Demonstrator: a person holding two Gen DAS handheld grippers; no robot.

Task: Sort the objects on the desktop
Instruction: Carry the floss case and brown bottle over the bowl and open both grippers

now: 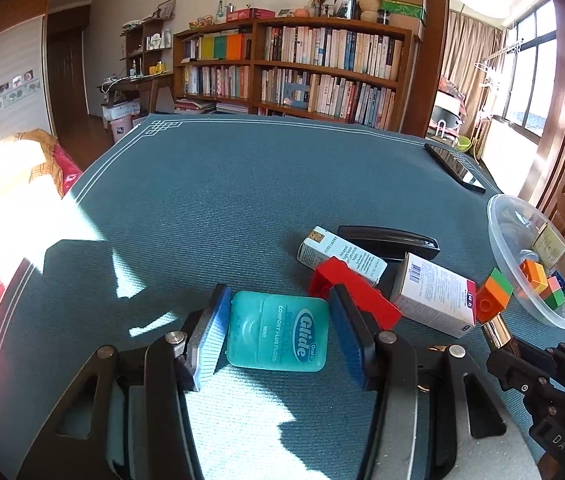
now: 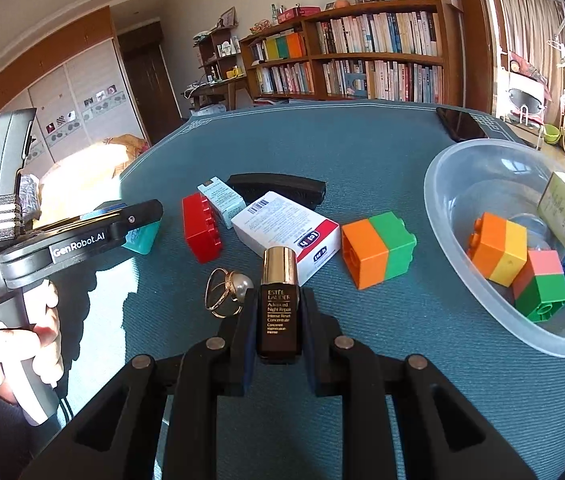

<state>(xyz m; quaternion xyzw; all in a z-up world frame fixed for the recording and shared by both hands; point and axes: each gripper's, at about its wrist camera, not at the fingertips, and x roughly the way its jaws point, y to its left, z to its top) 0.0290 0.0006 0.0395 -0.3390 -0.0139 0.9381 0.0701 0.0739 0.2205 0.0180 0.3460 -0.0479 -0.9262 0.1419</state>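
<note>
teal floss case (image 1: 278,334) between left claw (image 1: 278,336) pads, table edge far.

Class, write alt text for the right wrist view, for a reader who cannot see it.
The right gripper is shut on a small dark serum bottle with a gold cap, over a teal tablecloth. Beside it lie a pearl ring, a white box, a red brick and an orange-green block; a clear bowl at right holds more blocks.
</note>
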